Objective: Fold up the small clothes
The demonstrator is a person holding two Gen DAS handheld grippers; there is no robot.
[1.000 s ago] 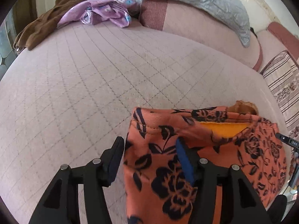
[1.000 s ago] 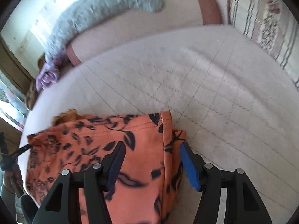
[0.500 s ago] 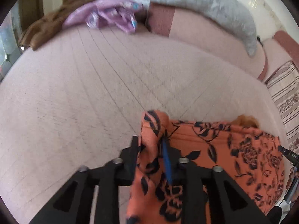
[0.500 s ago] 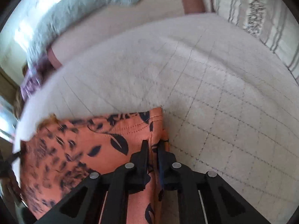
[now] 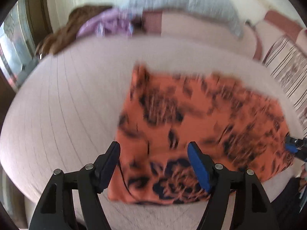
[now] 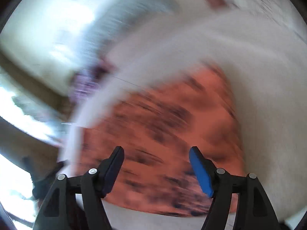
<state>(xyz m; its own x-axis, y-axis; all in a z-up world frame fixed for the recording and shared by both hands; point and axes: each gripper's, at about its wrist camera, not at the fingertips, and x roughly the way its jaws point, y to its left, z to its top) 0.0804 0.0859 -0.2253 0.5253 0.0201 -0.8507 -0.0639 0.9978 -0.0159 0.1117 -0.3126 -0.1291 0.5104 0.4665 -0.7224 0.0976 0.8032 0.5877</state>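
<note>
An orange garment with a dark floral print (image 5: 195, 126) lies flat and folded on the pale pink quilted bed (image 5: 67, 105). Above its near edge hovers my left gripper (image 5: 153, 151), its jaws opening, nothing pinched between the pads. In the right wrist view the same orange garment (image 6: 168, 134) is heavily blurred under my right gripper (image 6: 156, 155), whose jaws are also opening and free of the cloth. A tip of the right gripper (image 5: 293, 147) shows at the garment's right edge in the left wrist view.
A brown cloth (image 5: 63, 32) and a purple garment (image 5: 107, 25) lie at the far left of the bed. A grey quilt (image 5: 184, 0) drapes over the pink headboard. A striped pillow (image 5: 285, 71) sits at the right.
Both grippers closed on the garment's corners, carried them across, then let go and pulled back. The garment now lies folded over, its yellow lining covered. Both views are motion-blurred.
</note>
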